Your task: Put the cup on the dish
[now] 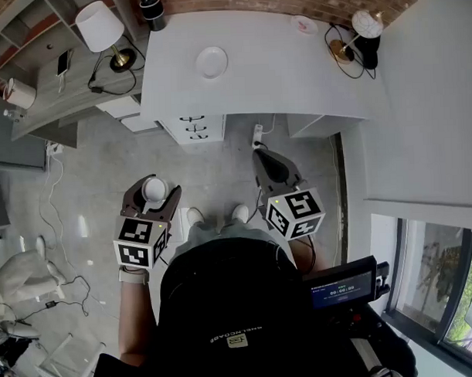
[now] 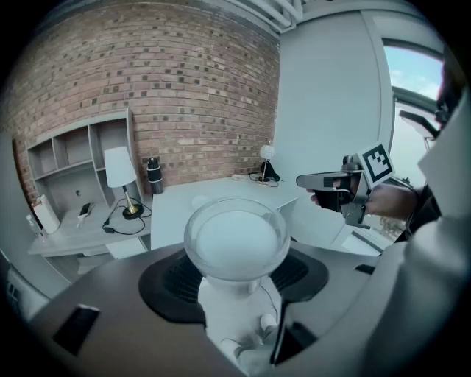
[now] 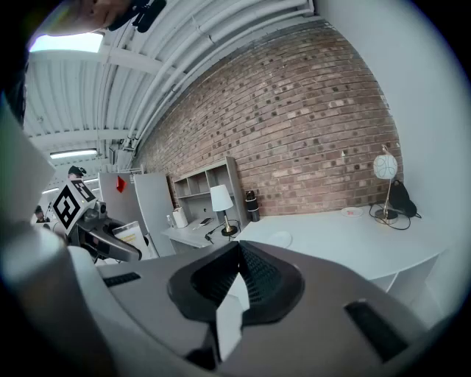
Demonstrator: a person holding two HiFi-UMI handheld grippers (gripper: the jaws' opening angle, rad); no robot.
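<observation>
The left gripper [image 1: 153,196] is clamped on the white cup [image 1: 154,188], so the pickup looks done. The dish [image 1: 211,62] lies well ahead of it on the desk [image 1: 286,81], bare — approach and set-down remain. The right gripper [image 1: 268,166] is closed, empty.

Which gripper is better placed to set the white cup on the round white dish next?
Left. The left gripper grips the white cup between its jaws, while the right gripper is shut with nothing in it. The round white dish lies on the white desk ahead.
</observation>
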